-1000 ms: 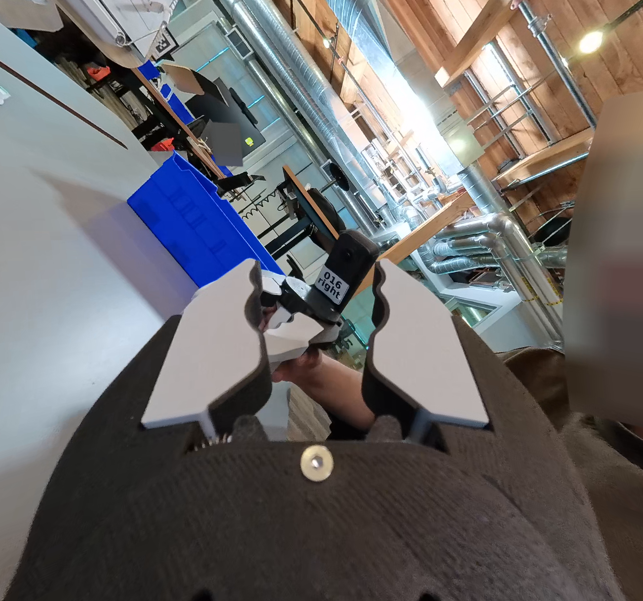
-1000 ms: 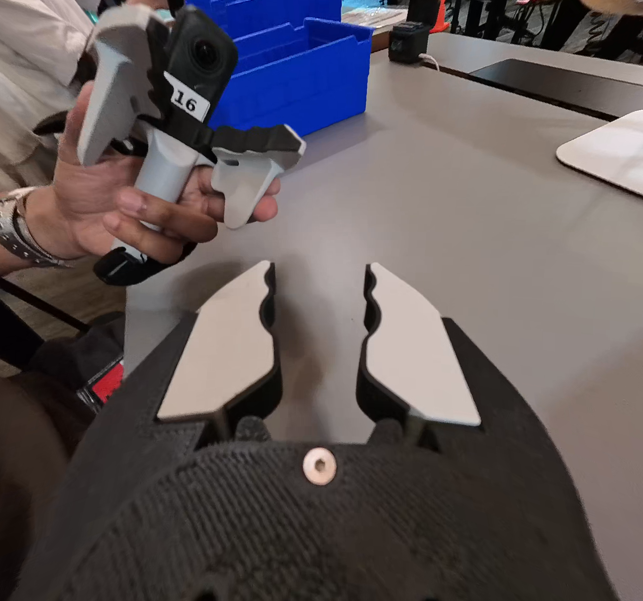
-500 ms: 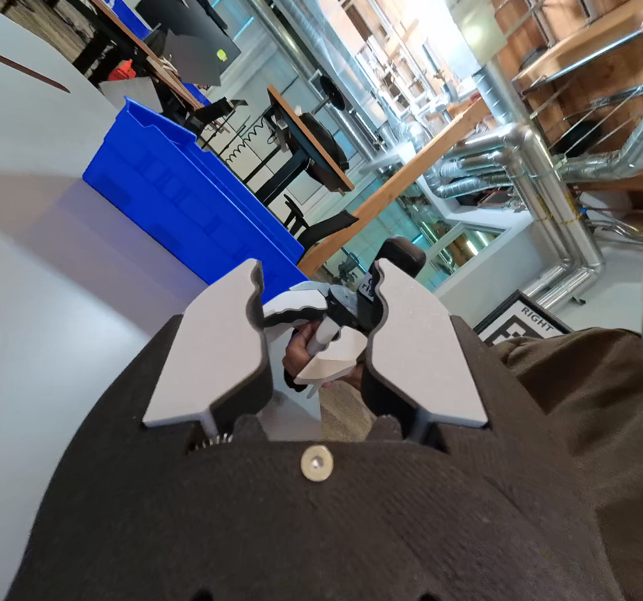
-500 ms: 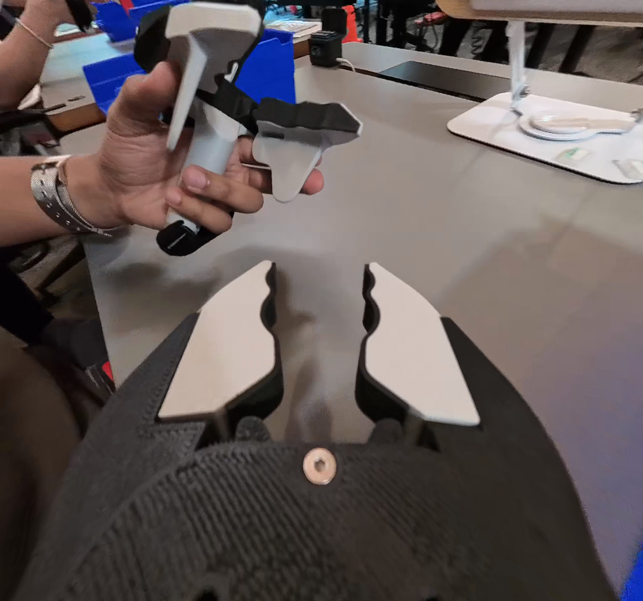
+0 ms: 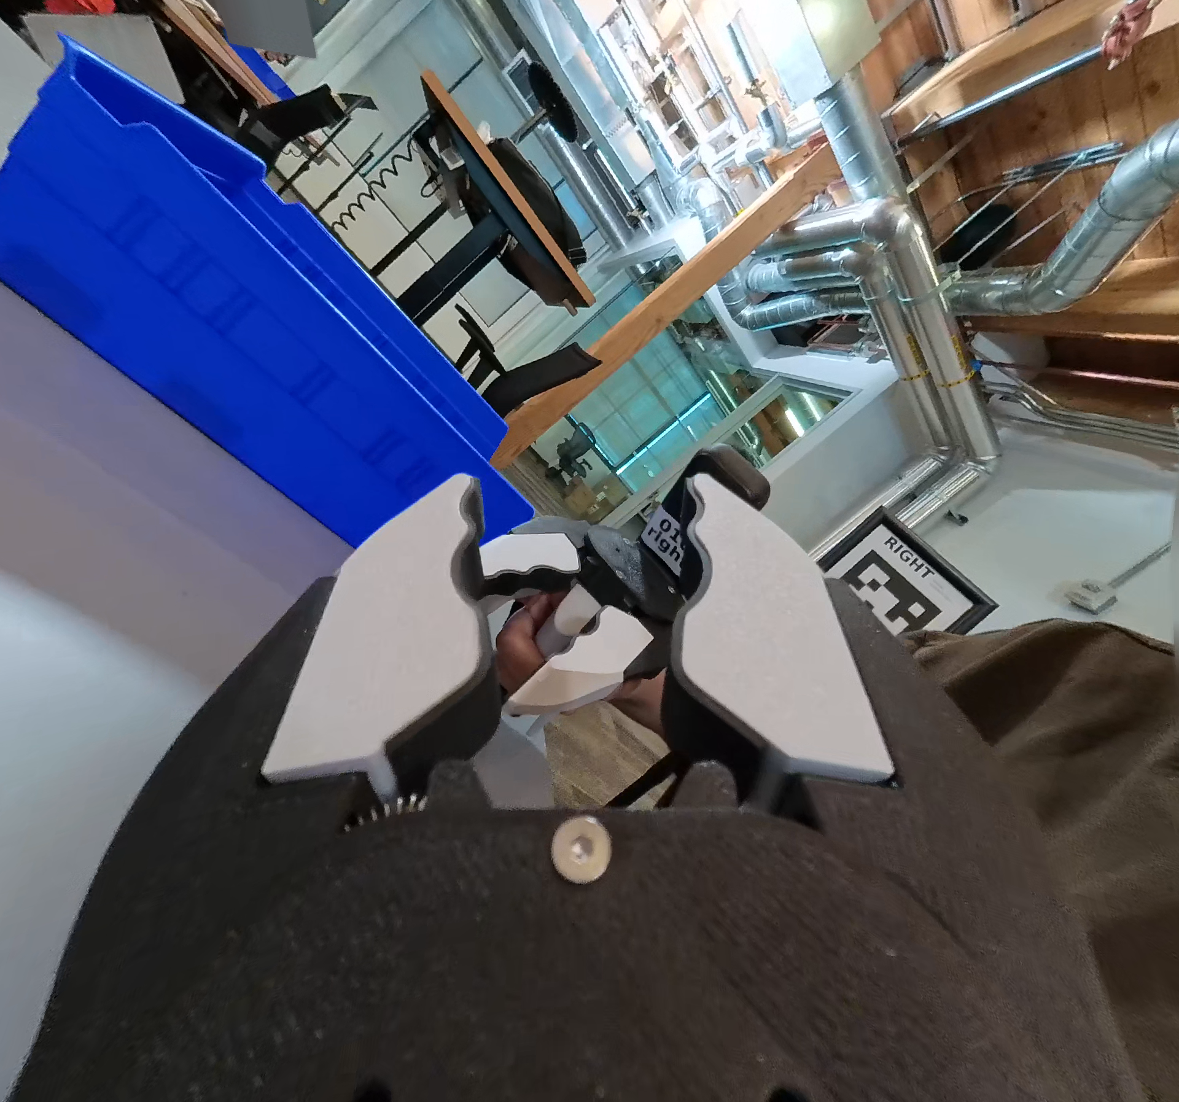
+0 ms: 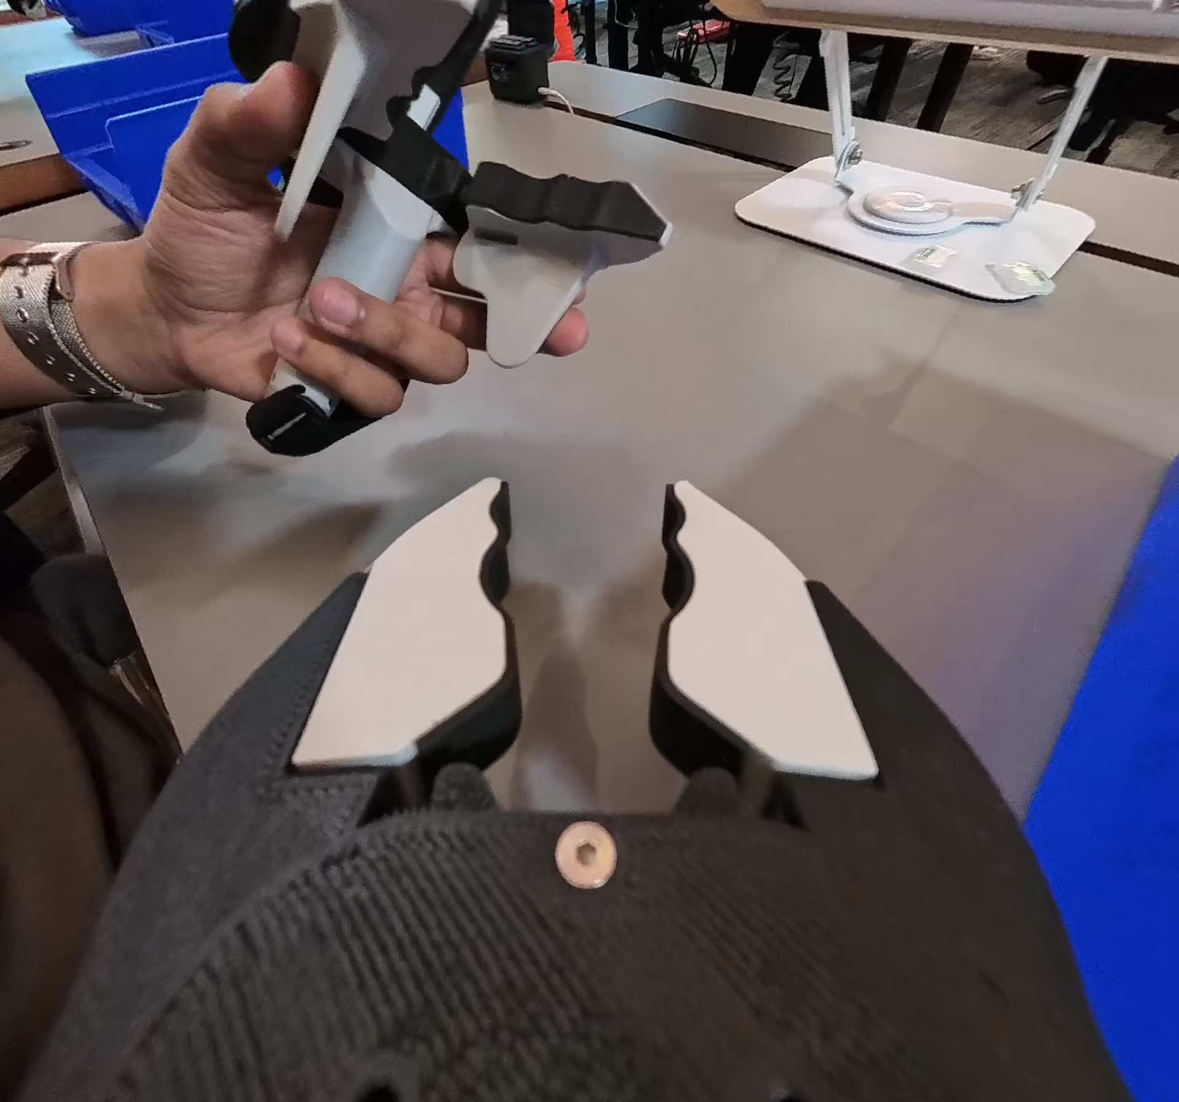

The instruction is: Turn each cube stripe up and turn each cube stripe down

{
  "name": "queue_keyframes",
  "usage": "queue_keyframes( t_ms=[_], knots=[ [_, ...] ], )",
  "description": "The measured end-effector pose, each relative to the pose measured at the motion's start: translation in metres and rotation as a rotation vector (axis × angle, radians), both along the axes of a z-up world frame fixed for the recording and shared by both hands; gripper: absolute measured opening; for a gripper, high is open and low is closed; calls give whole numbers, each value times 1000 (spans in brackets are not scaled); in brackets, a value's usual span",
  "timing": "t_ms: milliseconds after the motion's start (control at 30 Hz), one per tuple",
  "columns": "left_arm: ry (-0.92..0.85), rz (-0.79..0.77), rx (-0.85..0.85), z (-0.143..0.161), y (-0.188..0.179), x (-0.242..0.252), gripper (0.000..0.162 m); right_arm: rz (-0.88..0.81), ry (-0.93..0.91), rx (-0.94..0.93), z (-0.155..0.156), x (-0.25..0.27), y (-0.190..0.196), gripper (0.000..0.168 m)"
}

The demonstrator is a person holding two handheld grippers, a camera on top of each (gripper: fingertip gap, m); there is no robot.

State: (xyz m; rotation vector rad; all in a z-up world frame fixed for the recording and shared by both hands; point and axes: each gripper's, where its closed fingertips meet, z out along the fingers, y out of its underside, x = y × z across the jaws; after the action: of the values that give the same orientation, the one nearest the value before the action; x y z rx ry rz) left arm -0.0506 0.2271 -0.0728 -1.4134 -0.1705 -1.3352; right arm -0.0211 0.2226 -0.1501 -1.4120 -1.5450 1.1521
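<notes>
Right gripper point(image 6: 585, 535): fingers apart, nothing between them, only bare grey table point(image 6: 829, 433) showing through the gap. It hangs above the tabletop, tilted down toward it.

Left gripper point(image 5: 580, 535): fingers apart as well, empty. Its camera is tipped steeply up and sideways; through the gap the right gripper point(image 5: 574, 612) shows farther off, gripped in a hand.

From the right wrist view, the left gripper point(image 6: 472, 114) is held aloft in the left hand point(image 6: 255, 280), up and left of the right fingers, its two fingers spread wide, clear of the table. A metal watch band point(image 6: 44, 319) sits on that wrist.

Cubes: none to be seen in either view, neither between any fingers nor on the visible stretch of table.

Outward: blue bin point(image 5: 210, 280) on the table beyond the left fingers; more blue bins point(image 6: 127, 102) at far left in the right view. White stand base point(image 6: 912, 223) on the table at far right, well apart from both grippers. Small black device point(image 6: 517, 67) at the far table edge.
</notes>
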Motion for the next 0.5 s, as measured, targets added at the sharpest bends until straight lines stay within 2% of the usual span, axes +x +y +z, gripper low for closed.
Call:
queue_keyframes(
  t_ms=[233,500],
  knots=[
    [39,51,-8,-3,-18,-8,60,84,19,11,4,-19,-16,46],
    [14,233,-9,-1,-60,-46,60,254,23,14,4,-55,-55,46]
  ],
)
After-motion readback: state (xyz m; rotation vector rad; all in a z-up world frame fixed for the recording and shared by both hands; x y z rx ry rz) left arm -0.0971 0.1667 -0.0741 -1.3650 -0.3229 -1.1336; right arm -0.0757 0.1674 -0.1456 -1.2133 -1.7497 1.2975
